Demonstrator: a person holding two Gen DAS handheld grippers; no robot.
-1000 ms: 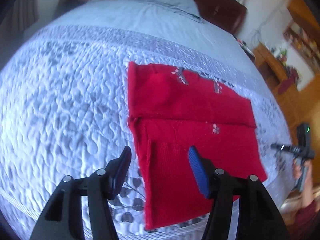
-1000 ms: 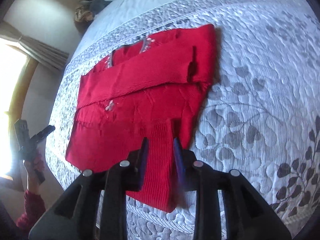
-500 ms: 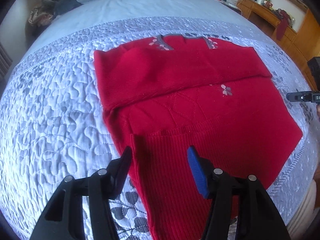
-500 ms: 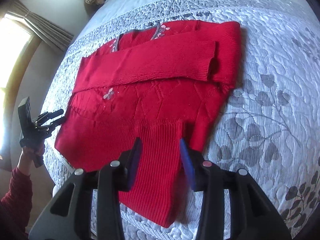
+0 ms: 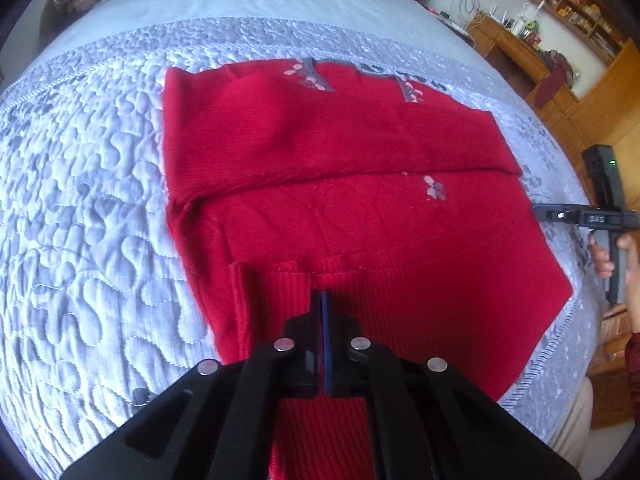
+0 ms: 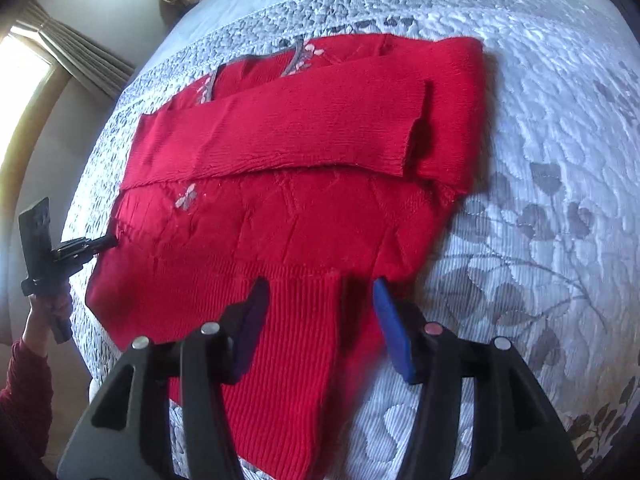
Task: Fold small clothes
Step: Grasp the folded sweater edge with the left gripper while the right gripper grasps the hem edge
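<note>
The red knitted sweater (image 5: 360, 216) lies flat on the quilted bedspread (image 5: 88, 208), directly ahead of both tongs, with its sleeves already laid across the chest and its ribbed hem (image 6: 288, 320) closest to the tongs.

The left tongs (image 5: 322, 300) are closed completely, the pads together with no gap; the tips sit on the ribbed hem, and a small pucker of knit rises just ahead of them, so they seem to pinch a little fabric, although I cannot tell how many layers are caught.

The right tongs (image 6: 318, 304) are half wide and their jaws are opening; the edge of the ribbed hem lies between them, but the pads do not press it.

I judge the sweater to be soft, light and rather thick; it will bend without any resistance and will sag between two holding points; the knit is not slippery, so the pads should keep it, but it stretches if pulled hard.

The best place to take hold is the ribbed hem, one corner for each tongs, taking both layers together; the rib is firmer than the body.
</note>
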